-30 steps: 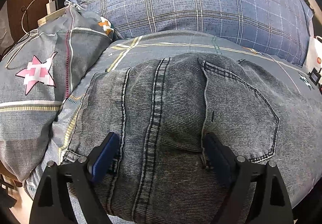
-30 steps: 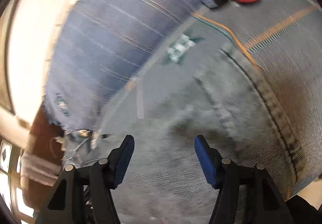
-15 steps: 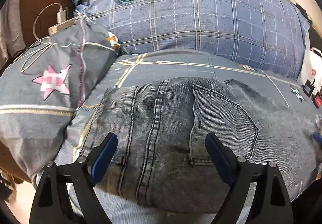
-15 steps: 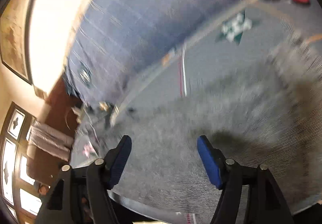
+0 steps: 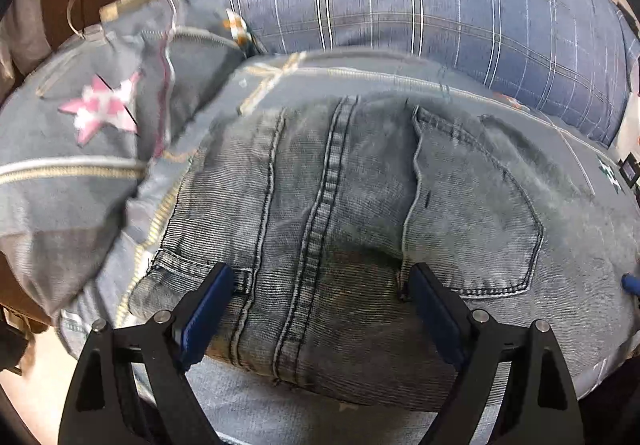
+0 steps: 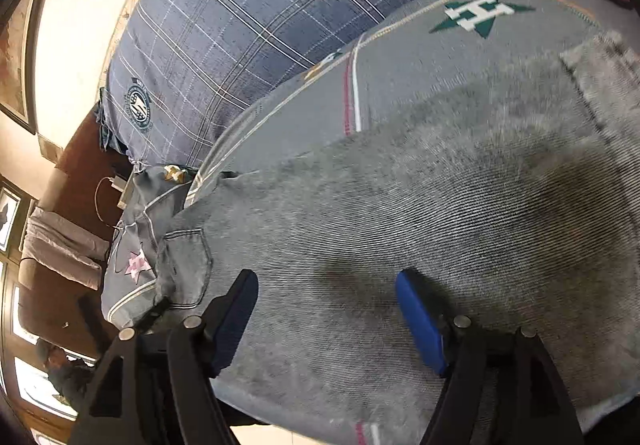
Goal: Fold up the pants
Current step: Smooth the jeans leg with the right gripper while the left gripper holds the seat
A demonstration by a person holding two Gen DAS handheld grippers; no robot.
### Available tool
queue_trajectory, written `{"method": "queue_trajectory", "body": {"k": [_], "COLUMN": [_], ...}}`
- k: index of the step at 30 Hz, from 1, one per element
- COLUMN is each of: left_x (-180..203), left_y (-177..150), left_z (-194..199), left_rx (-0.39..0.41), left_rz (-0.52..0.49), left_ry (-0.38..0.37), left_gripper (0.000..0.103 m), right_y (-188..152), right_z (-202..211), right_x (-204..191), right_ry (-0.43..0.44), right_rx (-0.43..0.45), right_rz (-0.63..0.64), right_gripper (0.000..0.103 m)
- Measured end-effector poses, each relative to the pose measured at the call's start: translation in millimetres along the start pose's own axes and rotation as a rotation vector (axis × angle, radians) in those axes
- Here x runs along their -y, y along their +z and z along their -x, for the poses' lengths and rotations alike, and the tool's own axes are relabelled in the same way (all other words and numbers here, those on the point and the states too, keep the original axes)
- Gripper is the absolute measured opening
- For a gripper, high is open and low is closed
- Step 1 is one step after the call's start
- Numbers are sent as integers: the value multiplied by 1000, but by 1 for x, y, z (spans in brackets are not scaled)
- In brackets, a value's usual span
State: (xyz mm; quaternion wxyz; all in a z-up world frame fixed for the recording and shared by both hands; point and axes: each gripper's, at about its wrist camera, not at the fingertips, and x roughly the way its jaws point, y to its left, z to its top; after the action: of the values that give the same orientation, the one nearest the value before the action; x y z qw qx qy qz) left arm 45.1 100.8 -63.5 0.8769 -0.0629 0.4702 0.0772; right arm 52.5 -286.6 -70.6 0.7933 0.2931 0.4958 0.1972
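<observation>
Here the jeans [image 5: 360,213] lay flat on the bed cover [image 6: 400,85], spread under both tongs, and the left gripper [image 5: 320,309] and the right gripper [image 6: 326,315], its jaws just widened, stood open and empty, probably to choose a fold.

The right gripper [image 6: 326,319] hangs over grey denim pants [image 6: 420,213] spread flat on a grey bedsheet [image 6: 412,57], its blue-padded jaws apart and having just been widening, nothing pinched between them. A back pocket [image 6: 186,265] shows at the left end of the pants. Beyond lies a blue plaid pillow [image 6: 248,17] (round crest near its left end), and a green star [image 6: 478,13] marks the sheet.
</observation>
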Motion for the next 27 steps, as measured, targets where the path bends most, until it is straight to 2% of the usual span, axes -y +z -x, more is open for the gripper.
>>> {"method": "queue_trajectory", "body": {"k": [4, 6, 7, 10, 14, 19, 21, 23, 25, 27], "left_x": [2, 3, 5, 7, 3, -2, -3, -4, -4, -4], "left_y": [3, 5, 4, 1, 2, 3, 4, 3, 3, 3], "left_z": [13, 18, 16, -1, 0, -3, -4, -5, -7, -6], "left_rx": [43, 72, 70, -1, 22, 24, 22, 22, 22, 23], "left_rz": [10, 4, -9, -42, -20, -15, -9, -8, -10, -13], "left_ry": [1, -12, -11, 16, 0, -9, -9, -8, -8, -7], "left_gripper": [90, 90, 90, 90, 90, 90, 90, 90, 90, 90], "right_y": [1, 1, 0, 2, 21, 57, 68, 76, 81, 82], "right_z": [11, 3, -8, -2, 32, 60, 62, 56, 43, 48], "right_x": [-11, -1, 6, 7, 2, 38, 56, 75, 96, 103], "right_ry": [19, -18, -34, -16, -18, -55, -29, -40, -14, 33], "right_rx": [45, 6, -28, -18, 81, 162, 164, 163, 133, 150], "right_rz": [48, 28, -1, -18, 9, -90, -126, -165, -203, -233], "right_gripper": [75, 76, 76, 76, 76, 76, 76, 76, 76, 76]}}
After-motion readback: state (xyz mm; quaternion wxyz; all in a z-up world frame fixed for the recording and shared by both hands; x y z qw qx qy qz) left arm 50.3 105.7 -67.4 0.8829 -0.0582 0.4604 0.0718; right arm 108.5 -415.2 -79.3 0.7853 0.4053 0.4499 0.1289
